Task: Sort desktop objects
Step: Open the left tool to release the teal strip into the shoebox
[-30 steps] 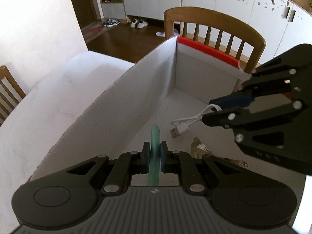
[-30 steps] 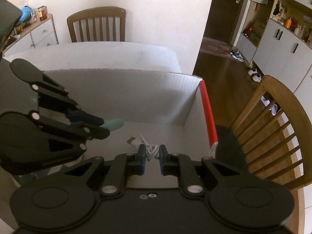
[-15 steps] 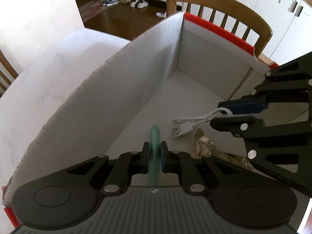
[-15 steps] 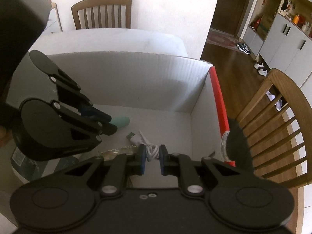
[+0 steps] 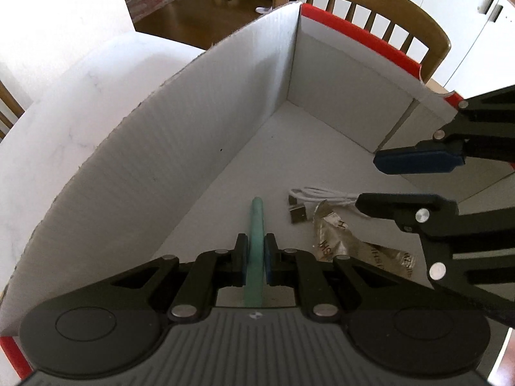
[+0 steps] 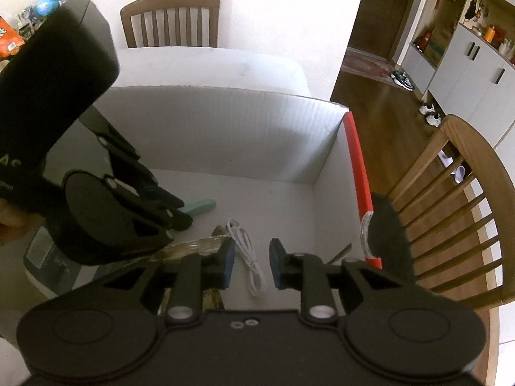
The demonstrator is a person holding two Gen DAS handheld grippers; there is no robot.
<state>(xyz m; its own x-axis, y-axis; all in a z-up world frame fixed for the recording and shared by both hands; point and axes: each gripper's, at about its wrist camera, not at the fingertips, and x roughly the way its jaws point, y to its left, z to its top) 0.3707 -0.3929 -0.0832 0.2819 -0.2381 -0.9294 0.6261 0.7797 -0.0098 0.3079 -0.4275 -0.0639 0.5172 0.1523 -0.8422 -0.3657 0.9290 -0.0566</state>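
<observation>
Left gripper [image 5: 256,254] pinches a green stick [image 5: 256,222]; right gripper [image 6: 249,262] just spread, white cable [image 6: 248,257] loose between. Only the right view shows a hand [image 6: 8,222] at 9 o'clock.

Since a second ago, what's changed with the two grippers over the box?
The right gripper has just been opening and has let go of the white cable, which now lies loose on the floor of the box beside the foil wrapper. The left gripper stays clamped on the green stick.
</observation>
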